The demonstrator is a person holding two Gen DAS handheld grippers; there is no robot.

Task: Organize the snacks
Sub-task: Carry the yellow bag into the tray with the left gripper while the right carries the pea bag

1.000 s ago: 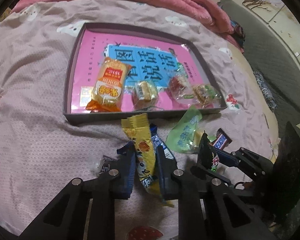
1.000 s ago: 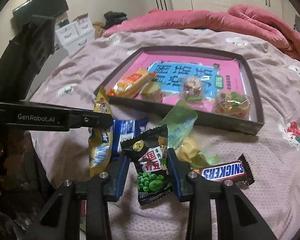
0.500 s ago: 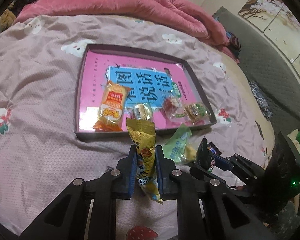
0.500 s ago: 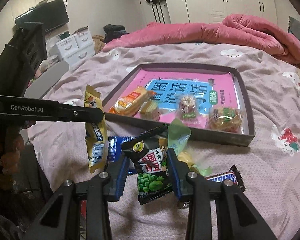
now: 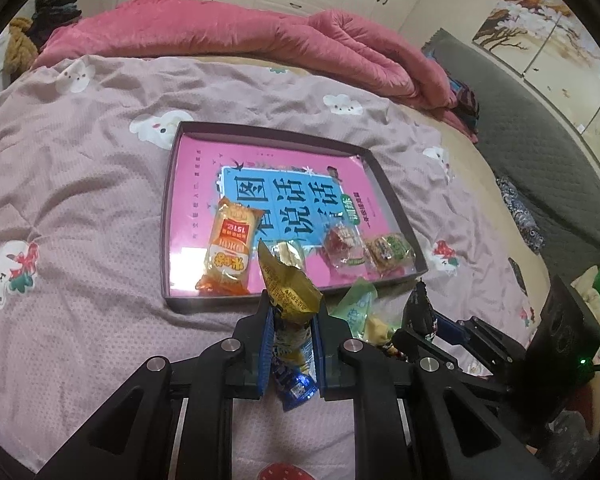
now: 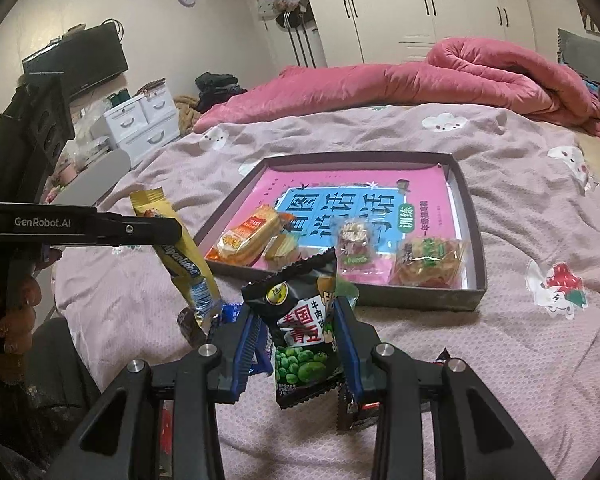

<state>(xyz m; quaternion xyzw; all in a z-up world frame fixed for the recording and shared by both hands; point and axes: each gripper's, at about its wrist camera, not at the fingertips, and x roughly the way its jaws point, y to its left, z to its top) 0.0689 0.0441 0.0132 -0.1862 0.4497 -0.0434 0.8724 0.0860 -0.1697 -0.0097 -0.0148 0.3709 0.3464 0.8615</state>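
My left gripper [image 5: 291, 326] is shut on a yellow and blue snack bar [image 5: 290, 300] and holds it above the bed, just before the near edge of a dark tray [image 5: 171, 216]. The bar also shows in the right wrist view [image 6: 180, 248]. My right gripper [image 6: 298, 344] is shut on a black green-pea packet [image 6: 302, 328], lifted off the bed before the tray [image 6: 474, 248]. The tray holds a pink book [image 5: 284, 196] and several wrapped snacks, among them an orange packet [image 5: 228, 248].
A pale green packet [image 5: 358, 308] and other loose snacks lie on the pink bedsheet [image 5: 80, 200] right of my left gripper. A rumpled pink quilt [image 5: 240, 36] lies beyond the tray. Drawers [image 6: 140, 120] and a TV [image 6: 80, 60] stand left of the bed.
Both grippers have risen with their snacks: the left lifted the yellow bar off the bed, the right lifted the pea packet. The loose pile has dropped lower in both views.
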